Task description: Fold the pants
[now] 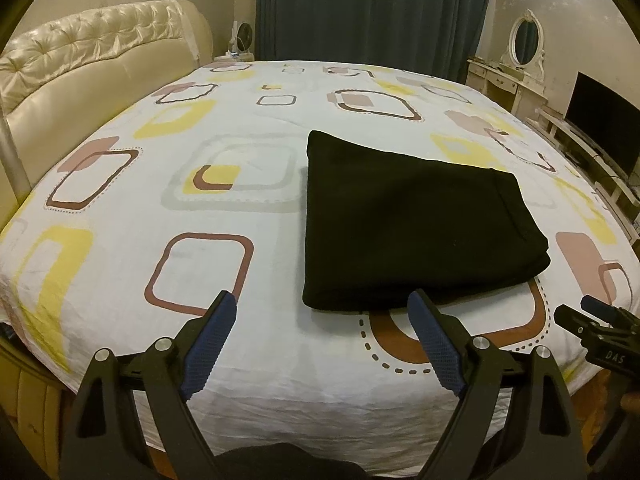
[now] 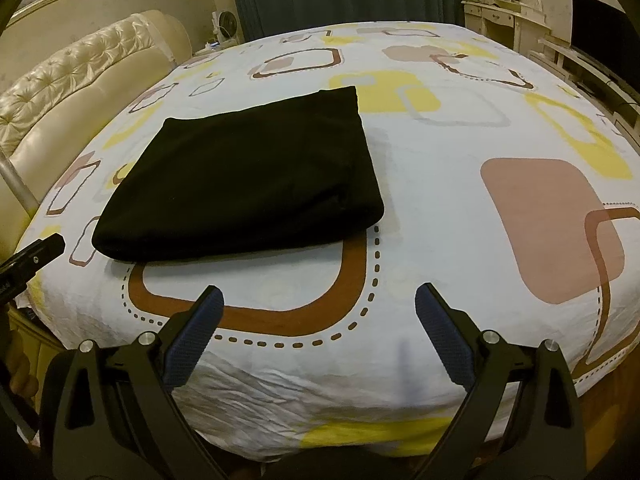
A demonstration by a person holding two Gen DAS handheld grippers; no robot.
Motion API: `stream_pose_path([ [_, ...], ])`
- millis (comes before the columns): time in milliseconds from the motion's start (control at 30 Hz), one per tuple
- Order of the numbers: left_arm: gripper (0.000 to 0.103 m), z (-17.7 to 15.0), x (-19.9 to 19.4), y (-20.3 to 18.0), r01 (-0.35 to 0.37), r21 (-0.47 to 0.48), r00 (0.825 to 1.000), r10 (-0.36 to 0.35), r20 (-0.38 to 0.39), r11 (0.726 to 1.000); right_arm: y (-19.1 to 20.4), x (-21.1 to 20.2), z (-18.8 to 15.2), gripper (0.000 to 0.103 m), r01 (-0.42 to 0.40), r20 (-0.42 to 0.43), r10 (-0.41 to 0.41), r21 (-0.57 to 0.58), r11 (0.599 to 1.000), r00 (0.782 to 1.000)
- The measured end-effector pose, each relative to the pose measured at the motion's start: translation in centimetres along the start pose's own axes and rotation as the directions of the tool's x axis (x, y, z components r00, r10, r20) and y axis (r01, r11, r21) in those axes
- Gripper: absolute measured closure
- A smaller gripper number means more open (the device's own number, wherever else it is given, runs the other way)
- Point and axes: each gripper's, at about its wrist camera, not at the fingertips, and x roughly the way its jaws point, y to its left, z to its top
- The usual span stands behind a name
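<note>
Pants point(image 1: 416, 224): a compact black stack at centre frame on the bed point(image 1: 280, 360), apparently folded. Left tongs point(image 1: 320, 312) and right tongs point(image 2: 318, 306) spread wide, empty, near its lower edge.

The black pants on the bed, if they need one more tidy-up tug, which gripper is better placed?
Left, probably. The left gripper, open, sits right at the near edge of the black pants. The right gripper, also open, points at bare bed sheet beside them.
</note>
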Motion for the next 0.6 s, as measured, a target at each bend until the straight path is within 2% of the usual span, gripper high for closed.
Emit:
stream_pose_path([
  [600,0.014,0.21,-0.43,0.09,-0.001,0.004,1.0,0.001,0.007,1.0,0.73,0.17,-0.27,0.006,-0.016,-0.009,0.016,-0.011,1.0,1.0],
])
